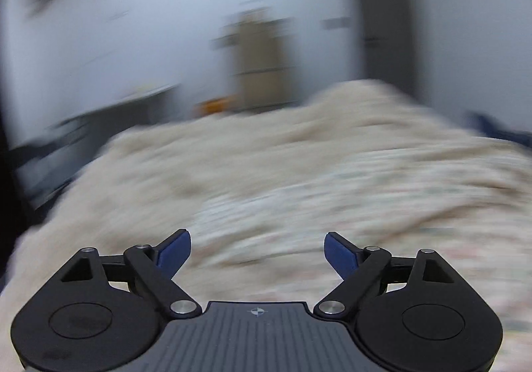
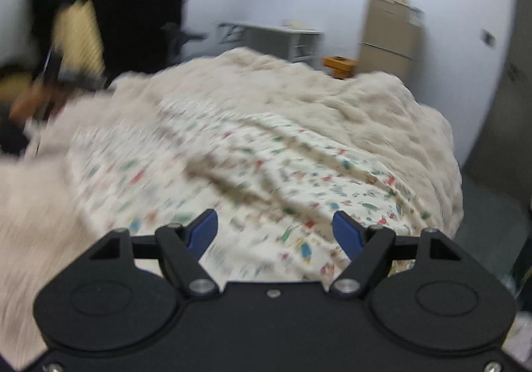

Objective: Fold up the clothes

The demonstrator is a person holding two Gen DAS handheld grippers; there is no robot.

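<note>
Both views are pretty smeared with blur, the left wrist one worst. The left gripper [image 1: 257,254] has its jaws spread wide, blue pads [image 1: 174,250] well apart with nothing between them, and it hangs above the bedding rather than touching it. Ahead of and below those jaws lies the printed cloth [image 1: 365,199], pale with small coloured marks, spread over a fluffy cream blanket [image 1: 206,159] that humps up further ahead.

The right gripper [image 2: 275,232] is much the same: jaws wide, nothing gripped. The printed cloth [image 2: 252,172] sits right in front of and under the jaws, wrinkled, with little red, green and blue figures on it. The cream blanket [image 2: 332,99] rings it on the far side and off to the left. Beyond the jaws, by the wall, stand a tall cardboard box [image 2: 389,36], a small orange thing [image 2: 339,65] and a grey desk [image 2: 276,36]. Far left of the jaws a person [image 2: 76,26] in dark and yellow clothing shows, too blurred to make out
</note>
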